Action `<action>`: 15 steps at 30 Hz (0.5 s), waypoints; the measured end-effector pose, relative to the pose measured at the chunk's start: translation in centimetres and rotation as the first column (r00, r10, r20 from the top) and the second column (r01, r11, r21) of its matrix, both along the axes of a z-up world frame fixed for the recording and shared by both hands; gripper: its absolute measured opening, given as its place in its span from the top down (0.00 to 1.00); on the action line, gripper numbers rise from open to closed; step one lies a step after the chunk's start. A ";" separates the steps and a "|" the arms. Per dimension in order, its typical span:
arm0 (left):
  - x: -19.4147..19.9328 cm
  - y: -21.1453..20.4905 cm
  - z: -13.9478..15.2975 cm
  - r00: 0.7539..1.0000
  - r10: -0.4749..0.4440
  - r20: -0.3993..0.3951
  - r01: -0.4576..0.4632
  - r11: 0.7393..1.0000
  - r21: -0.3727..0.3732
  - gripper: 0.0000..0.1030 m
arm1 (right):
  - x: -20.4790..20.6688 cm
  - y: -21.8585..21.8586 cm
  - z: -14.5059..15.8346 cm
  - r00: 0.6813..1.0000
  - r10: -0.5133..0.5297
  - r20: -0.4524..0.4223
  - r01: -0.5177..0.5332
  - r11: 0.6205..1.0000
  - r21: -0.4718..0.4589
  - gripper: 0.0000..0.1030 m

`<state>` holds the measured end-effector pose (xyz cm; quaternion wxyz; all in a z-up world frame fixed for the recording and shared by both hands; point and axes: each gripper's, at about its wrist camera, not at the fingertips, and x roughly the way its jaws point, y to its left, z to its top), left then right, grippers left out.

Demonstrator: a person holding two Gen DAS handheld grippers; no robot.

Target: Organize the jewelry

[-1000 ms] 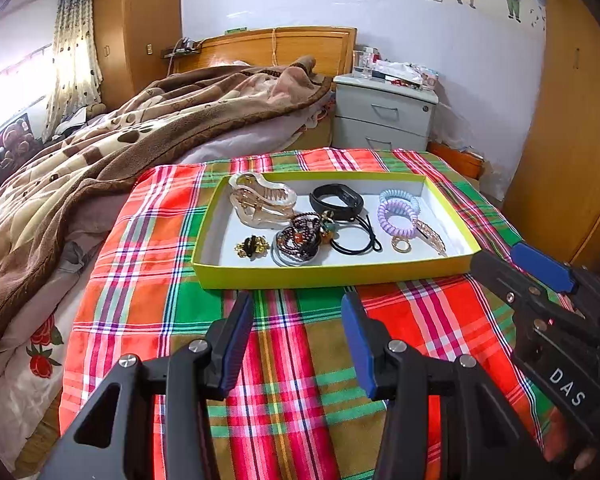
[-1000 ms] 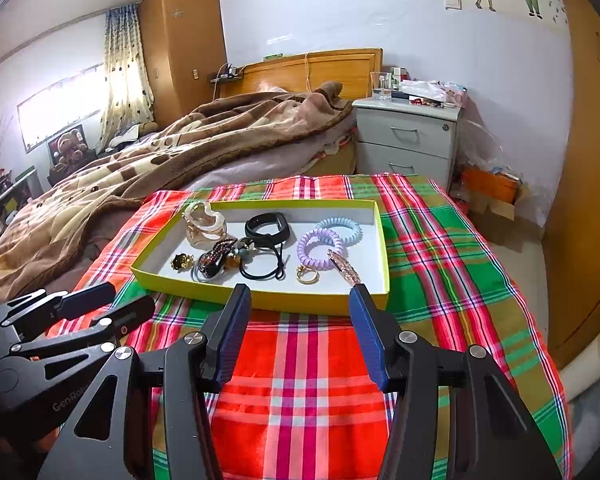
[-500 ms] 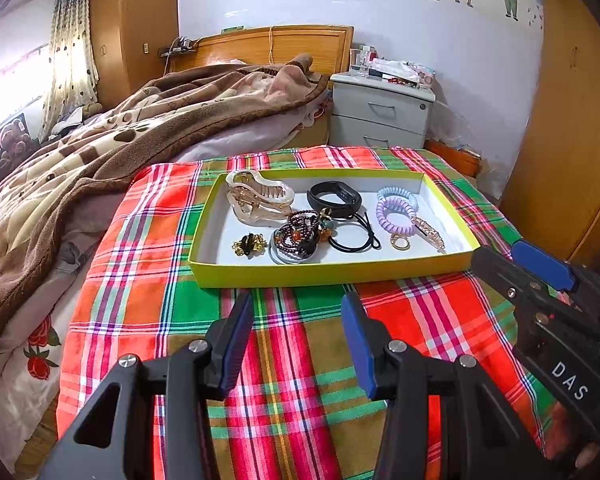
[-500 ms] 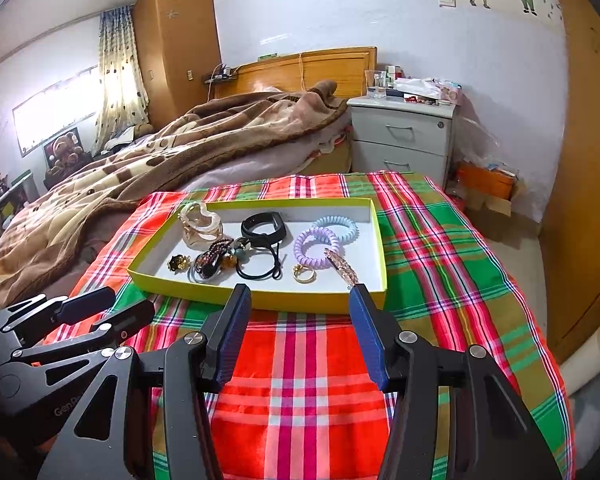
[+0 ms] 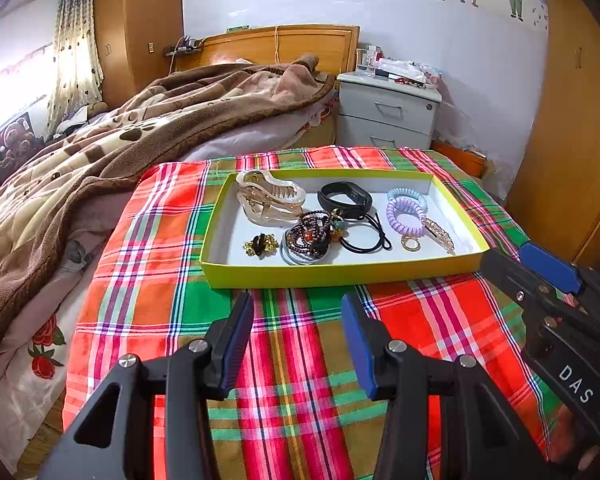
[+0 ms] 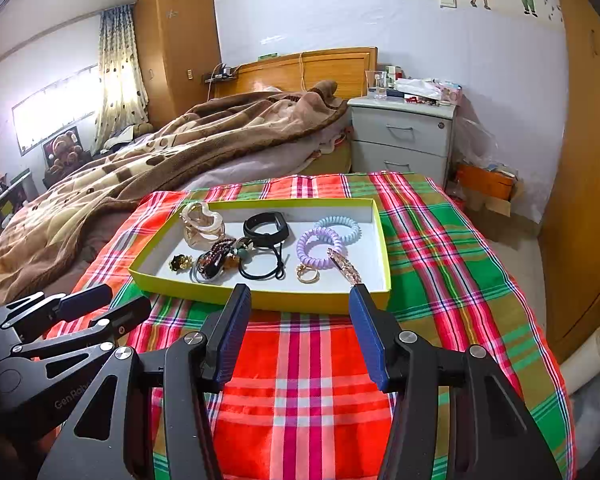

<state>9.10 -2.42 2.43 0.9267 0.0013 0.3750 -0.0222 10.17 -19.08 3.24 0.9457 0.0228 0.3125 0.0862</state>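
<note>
The left gripper and the right gripper hovered over the red-and-green plaid cloth, fingers spread wide, nothing between them. Just beyond lay the shallow yellow-green cardboard tray. Inside it, nearest, sat a small gold ring, a black-and-gold brooch and a tangle of dark beaded bracelets; farther back, a lilac coiled plastic hair tie and a clear amber plastic claw clip. All appeared light. The ring would likely slip; the coil should yield softly, gripped across its band. The clip looked rigid, best taken at its spine.
</note>
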 end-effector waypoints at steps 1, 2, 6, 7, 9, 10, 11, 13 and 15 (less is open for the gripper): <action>0.0 0.0 0.0 1.000 0.001 -0.003 -0.001 1.000 0.001 0.54 | 0.1 0.0 0.0 1.000 0.001 -0.001 -0.001 1.000 0.000 0.50; 0.0 -0.1 -0.1 1.000 0.002 -0.003 -0.002 1.000 0.005 0.54 | 0.1 0.0 0.0 1.000 0.001 -0.002 -0.001 1.000 0.000 0.50; 0.0 -0.1 -0.1 1.000 0.000 -0.005 0.000 1.000 0.006 0.54 | 0.1 0.0 0.1 1.000 -0.002 -0.002 0.002 1.000 0.002 0.50; 0.0 -0.1 -0.1 1.000 0.000 -0.008 0.000 1.000 0.007 0.54 | 0.0 0.0 0.1 1.000 -0.003 -0.002 0.003 1.000 0.001 0.50; 0.1 0.0 -0.2 1.000 0.001 -0.014 -0.001 1.000 0.007 0.54 | 0.0 0.0 0.1 1.000 -0.002 -0.001 0.002 1.000 0.003 0.50; 0.1 -0.1 -0.2 1.000 0.000 -0.015 0.000 1.000 0.007 0.54 | 0.1 0.0 0.0 1.000 -0.002 -0.002 0.002 1.000 0.001 0.50; 0.1 -0.1 -0.2 1.000 0.001 -0.015 -0.001 1.000 0.009 0.54 | 0.1 0.1 0.0 1.000 -0.003 -0.003 0.003 1.000 0.000 0.50; 0.1 -0.1 -0.2 1.000 0.002 -0.014 -0.002 1.000 0.012 0.54 | 0.1 0.0 0.0 1.000 -0.002 -0.004 0.002 1.000 0.001 0.50; 0.1 -0.1 -0.1 1.000 0.003 -0.015 -0.003 1.000 0.008 0.54 | 0.1 0.0 0.0 1.000 -0.004 -0.003 0.004 1.000 0.000 0.50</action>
